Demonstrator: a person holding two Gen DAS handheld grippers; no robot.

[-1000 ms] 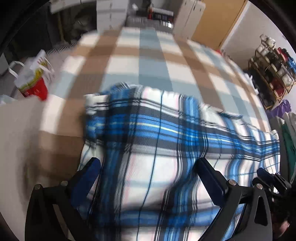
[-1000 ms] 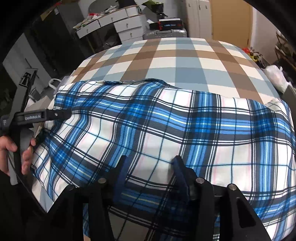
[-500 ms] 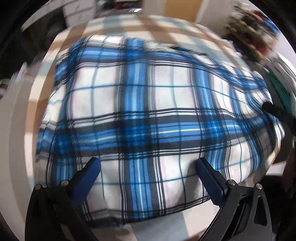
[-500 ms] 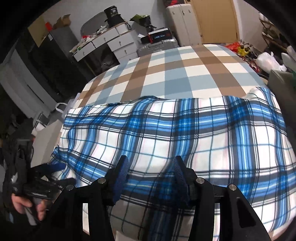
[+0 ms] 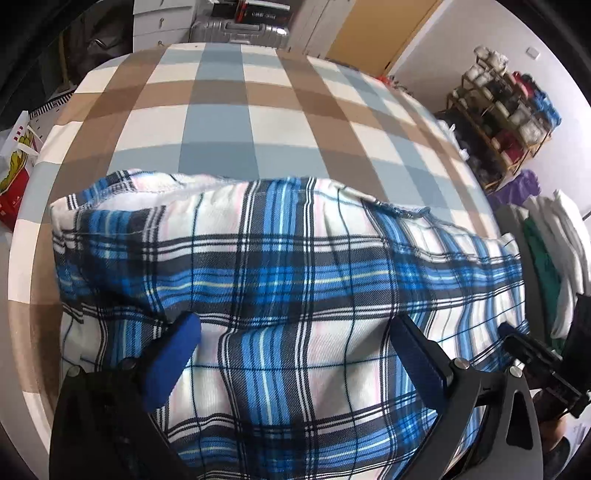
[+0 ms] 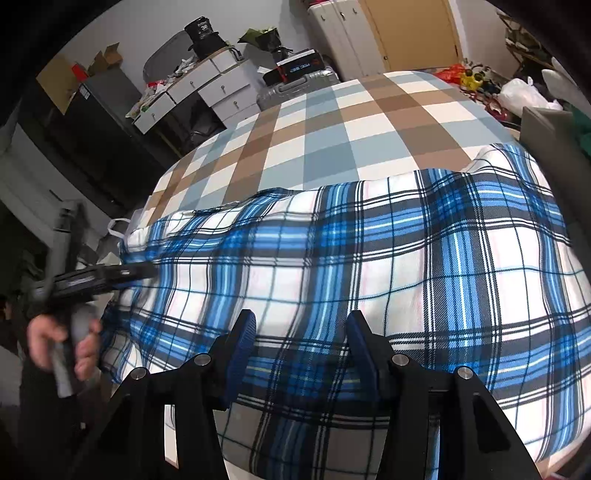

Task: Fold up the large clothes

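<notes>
Blue plaid garment point(image 5: 295, 295): being laid across the near part of the checked bedcover point(image 5: 221, 110), from 9 to 3 o'clock. Left gripper point(image 5: 295, 354): being held spread wide over it. Right gripper point(image 6: 301, 354): being held partly spread, nothing pinched.

The black cylinder point(image 6: 205, 35) on the drawer unit point(image 6: 192, 92) bears the number "36".
</notes>
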